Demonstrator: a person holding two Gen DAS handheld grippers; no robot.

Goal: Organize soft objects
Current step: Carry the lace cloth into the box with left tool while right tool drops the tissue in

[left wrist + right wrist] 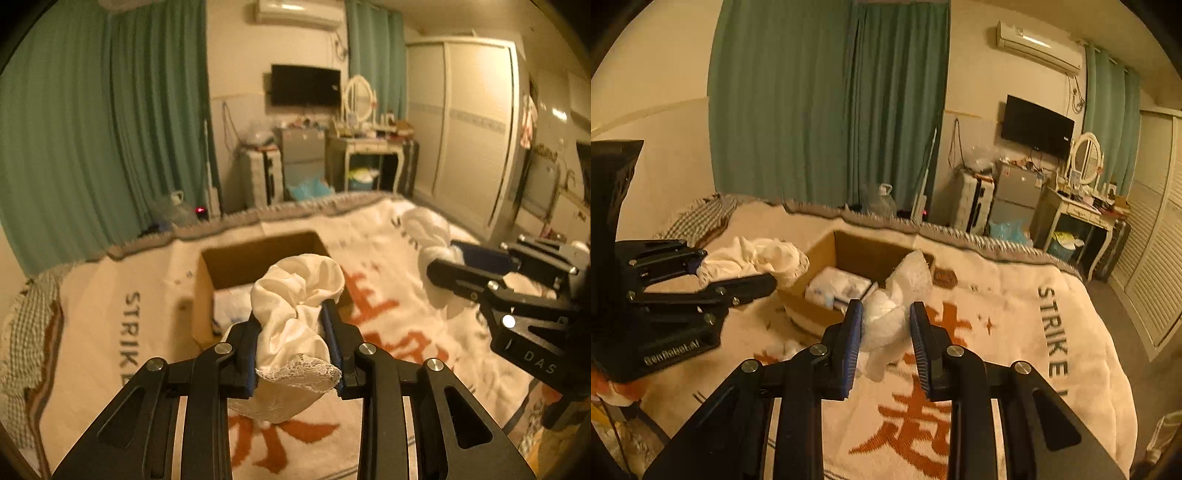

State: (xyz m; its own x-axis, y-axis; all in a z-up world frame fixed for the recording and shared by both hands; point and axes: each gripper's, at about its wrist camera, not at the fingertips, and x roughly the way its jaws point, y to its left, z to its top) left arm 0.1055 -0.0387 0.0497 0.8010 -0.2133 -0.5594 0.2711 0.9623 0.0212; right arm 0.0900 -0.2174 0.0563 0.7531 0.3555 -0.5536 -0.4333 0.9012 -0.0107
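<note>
Your left gripper (293, 343) is clamped on a bunched white satin cloth (295, 314) with a lace hem, held in the air over the bed. Your right gripper (886, 332) pinches a fluffy white cloth (894, 314) between its blue pads (851, 343); the cloth stands up past the fingertips.

Straight ahead of both grippers an open cardboard box (207, 291) sits on the blanket (1015, 332), its flaps up and its top open. Folded white items (836, 286) lie inside against the near wall, and the far part of the box floor is bare.

The cream blanket carries large orange characters and the dark letters "STRIKE". Its grey fringed edge (229, 218) runs behind the box, and the bed drops off beyond it. A checked cloth (22, 332) lies at the far left edge. Beyond the bed hang green curtains (827, 103), with a wall television (306, 85), a dressing table (369, 147) and a white wardrobe (461, 122).
</note>
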